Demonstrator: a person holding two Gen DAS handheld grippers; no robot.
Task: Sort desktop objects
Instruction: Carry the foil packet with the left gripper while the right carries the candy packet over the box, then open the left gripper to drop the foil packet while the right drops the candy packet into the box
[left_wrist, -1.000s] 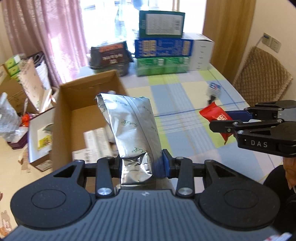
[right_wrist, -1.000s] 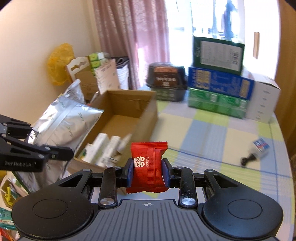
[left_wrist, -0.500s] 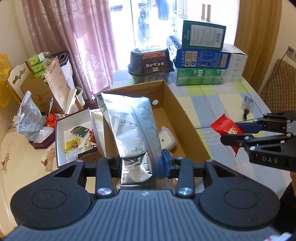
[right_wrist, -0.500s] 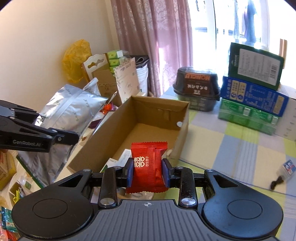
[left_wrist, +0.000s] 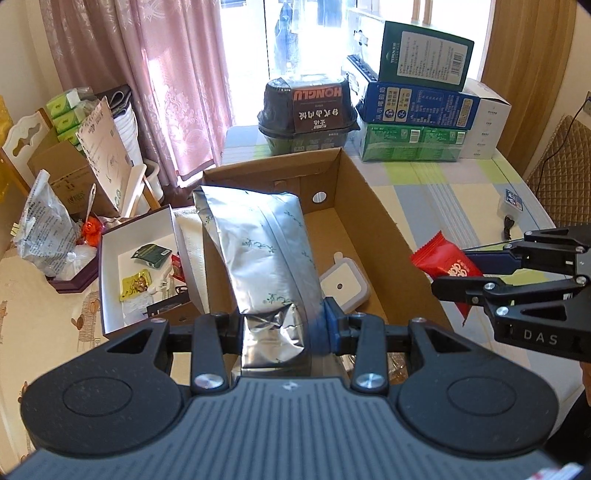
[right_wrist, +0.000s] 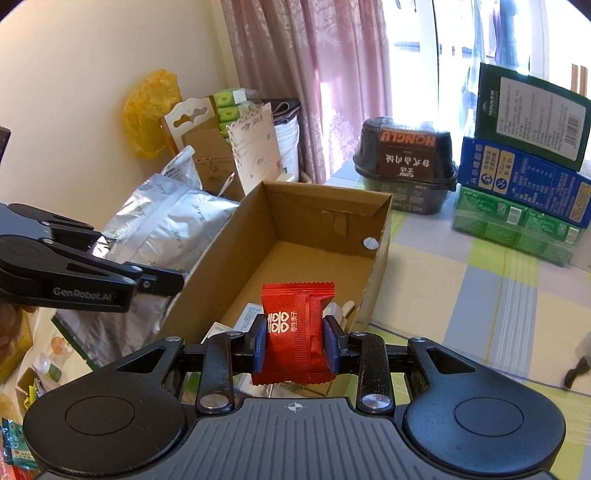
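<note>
Left gripper (left_wrist: 282, 328) clamps a silver foil pouch (left_wrist: 262, 254) above the cardboard box (left_wrist: 373, 206). Right gripper (right_wrist: 295, 345) pinches a red candy packet (right_wrist: 295, 325) over the box's near end.

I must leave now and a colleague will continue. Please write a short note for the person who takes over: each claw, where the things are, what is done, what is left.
Left claw: shut on the silver foil bag, held upright above the cardboard box.
Right claw: shut on the red snack packet, at the box's near end.
Done: a white container and some small packets already lie in the box.
Left: neither held item is released yet. A small item with a black cord still lies on the tablecloth.
</note>
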